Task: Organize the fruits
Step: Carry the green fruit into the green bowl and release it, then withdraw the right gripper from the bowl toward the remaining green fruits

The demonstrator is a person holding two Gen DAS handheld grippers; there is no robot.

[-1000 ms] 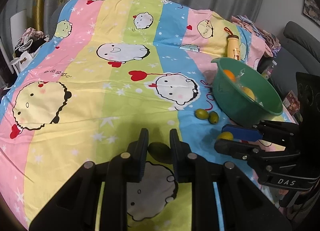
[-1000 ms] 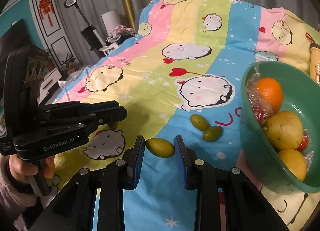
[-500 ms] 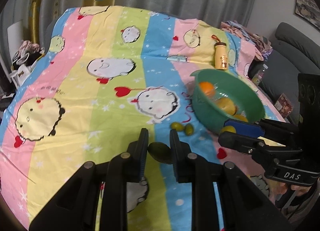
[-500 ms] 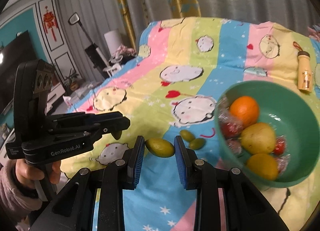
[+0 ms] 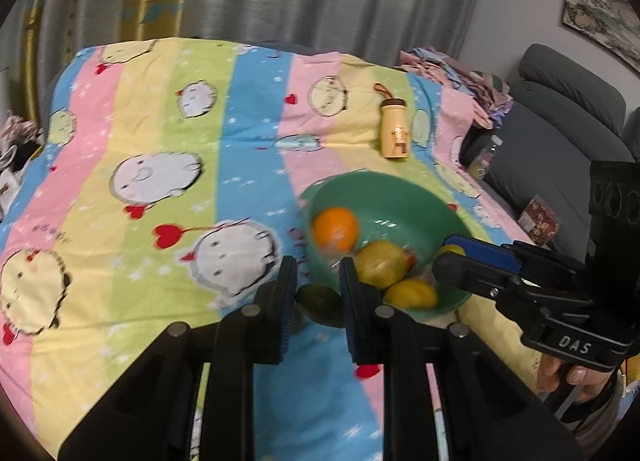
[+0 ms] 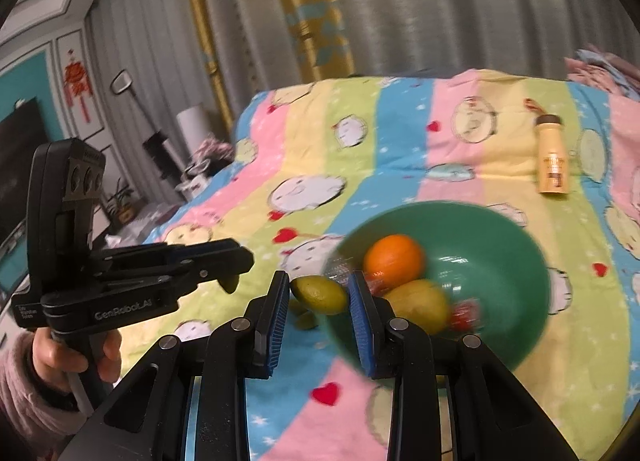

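Gripping a dark green fruit [image 5: 320, 303], the left tool [image 5: 316, 297] hangs just short of the green bowl's [image 5: 404, 197] near rim, while the right tool [image 6: 319, 293] clamps a yellow-green fruit [image 6: 319, 294] at that rim. Open striped bedsheet [image 5: 160, 133] stretches leftward; a yellow bottle [image 5: 395, 129] lies beyond the bowl.

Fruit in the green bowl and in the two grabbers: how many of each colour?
Orange round fruit in the green plastic bowl: 1
Yellow fruits in the bowl: 2
Dark green fruit in the left gripper: 1
Yellow-green fruit in the right gripper: 1
Total: 5
Red wrapped bits: too blurred to count.
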